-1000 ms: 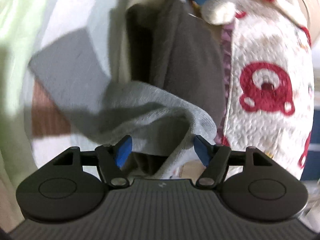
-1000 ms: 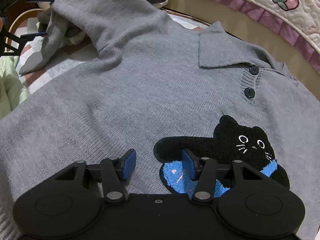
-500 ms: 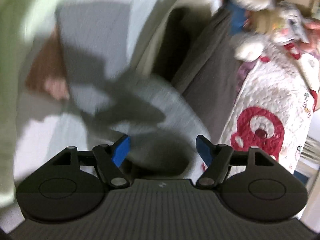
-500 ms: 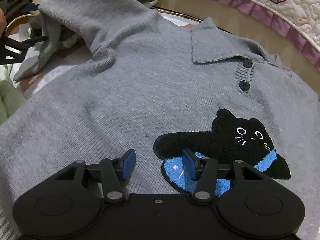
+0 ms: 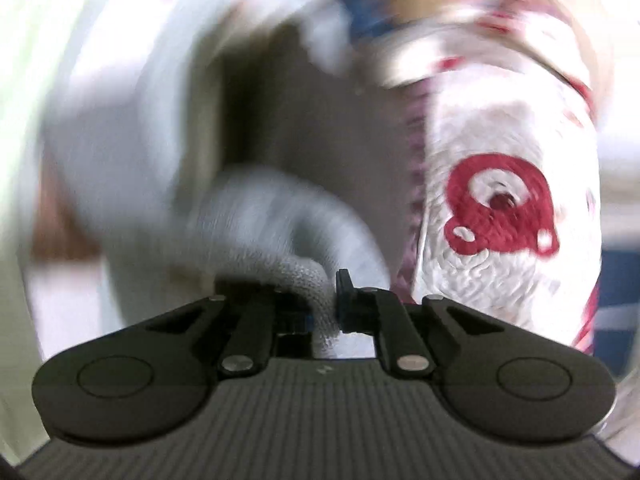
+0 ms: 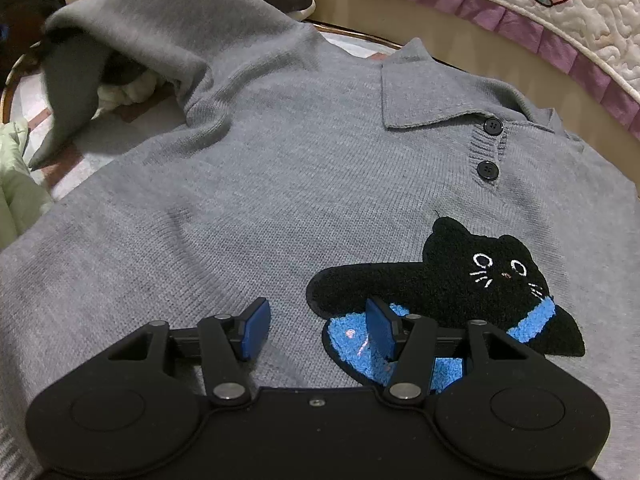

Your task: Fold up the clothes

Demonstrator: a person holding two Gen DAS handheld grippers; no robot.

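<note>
A grey knit sweater with a collar, two dark buttons and a black cat patch lies front up and spread flat. Its sleeve at the upper left is lifted off the surface, the cuff end hanging down. My left gripper is shut on the sleeve's grey knit cuff; that view is blurred by motion. My right gripper is open and empty, low over the sweater's chest just left of the cat patch.
A white quilt with red bear prints and a purple frill lies along the far side. A pale green garment sits at the left edge. Dark and white fabric lies under the lifted sleeve.
My left gripper has closed on the sleeve cuff, having been open around it before, and it is swinging fast. The sleeve has lifted further. My right gripper has stayed open over the chest.
</note>
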